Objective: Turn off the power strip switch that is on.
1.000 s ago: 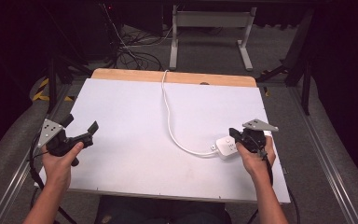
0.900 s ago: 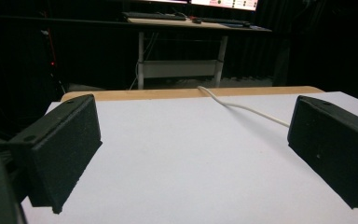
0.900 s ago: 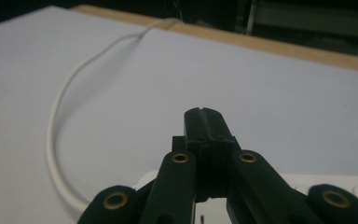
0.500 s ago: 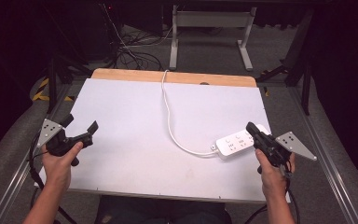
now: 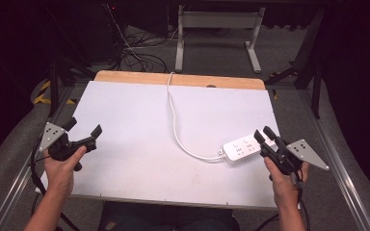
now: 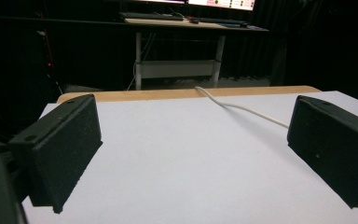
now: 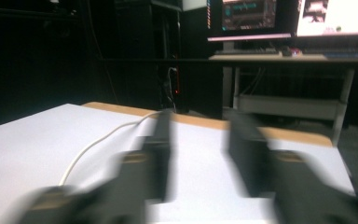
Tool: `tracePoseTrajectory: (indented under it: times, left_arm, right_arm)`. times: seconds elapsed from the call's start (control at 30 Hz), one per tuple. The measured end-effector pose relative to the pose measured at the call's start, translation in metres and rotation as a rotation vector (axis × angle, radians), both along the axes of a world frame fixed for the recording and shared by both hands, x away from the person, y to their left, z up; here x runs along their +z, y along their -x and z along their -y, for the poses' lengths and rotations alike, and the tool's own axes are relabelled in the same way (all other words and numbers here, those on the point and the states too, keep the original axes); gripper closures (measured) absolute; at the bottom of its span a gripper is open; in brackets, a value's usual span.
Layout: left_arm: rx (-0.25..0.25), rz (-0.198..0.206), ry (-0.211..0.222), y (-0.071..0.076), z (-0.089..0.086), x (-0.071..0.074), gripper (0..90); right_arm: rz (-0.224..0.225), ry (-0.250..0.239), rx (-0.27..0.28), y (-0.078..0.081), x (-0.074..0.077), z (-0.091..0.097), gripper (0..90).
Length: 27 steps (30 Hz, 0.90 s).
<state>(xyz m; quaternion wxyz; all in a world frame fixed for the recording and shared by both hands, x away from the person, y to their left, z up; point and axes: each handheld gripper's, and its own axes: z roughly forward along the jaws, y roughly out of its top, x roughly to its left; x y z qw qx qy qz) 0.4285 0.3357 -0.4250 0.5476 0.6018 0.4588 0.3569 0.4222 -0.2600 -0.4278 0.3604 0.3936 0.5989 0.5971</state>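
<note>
A white power strip (image 5: 242, 148) lies flat at the right of the white table top (image 5: 135, 159). Its white cord (image 5: 175, 120) curves from its left end up to the far edge; the same cord (image 6: 242, 108) runs across the left gripper view and, as a cord (image 7: 98, 144), the right gripper view. My right gripper (image 5: 263, 133) hovers at the strip's right end, jaws apart with nothing between them; its own view is blurred, the gripper (image 7: 198, 144) open. My left gripper (image 5: 83, 127) is held near the table's left edge, and the gripper (image 6: 191, 154) is wide open over bare table.
A wooden strip (image 5: 178, 79) borders the table's far edge. Beyond it stand a desk frame (image 5: 217, 29), loose floor cables (image 5: 135, 48) and dark stands. Metal rails (image 5: 342, 159) run along both sides of the table.
My right gripper has drawn back to the right off the power strip, uncovering its right end. The left gripper has stayed where it was.
</note>
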Motion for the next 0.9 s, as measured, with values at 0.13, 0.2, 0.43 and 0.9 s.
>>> tracePoseTrajectory:
  times: [0.13, 0.2, 0.43, 0.9]
  left_arm:
    - [0.000, 0.003, -0.002, 0.0004, 0.0005, 0.0001, 3.3]
    - [-0.002, 0.002, -0.003, 0.0004, 0.0008, 0.0001, 3.2]
    - [-0.003, 0.002, -0.002, -0.0004, 0.0010, -0.0003, 3.2]
    - [-0.009, 0.001, -0.004, -0.0015, 0.0018, -0.0003, 3.3]
  right_arm:
    - [-0.010, -0.003, -0.035, -0.0044, -0.0036, -0.0007, 22.5]
    - [-0.023, -0.003, -0.045, -0.0056, -0.0036, -0.0007, 12.6]
    - [-0.027, -0.006, -0.051, -0.0058, -0.0037, -0.0003, 8.0]
    - [-0.027, 0.008, -0.049, -0.0042, -0.0034, -0.0009, 9.2]
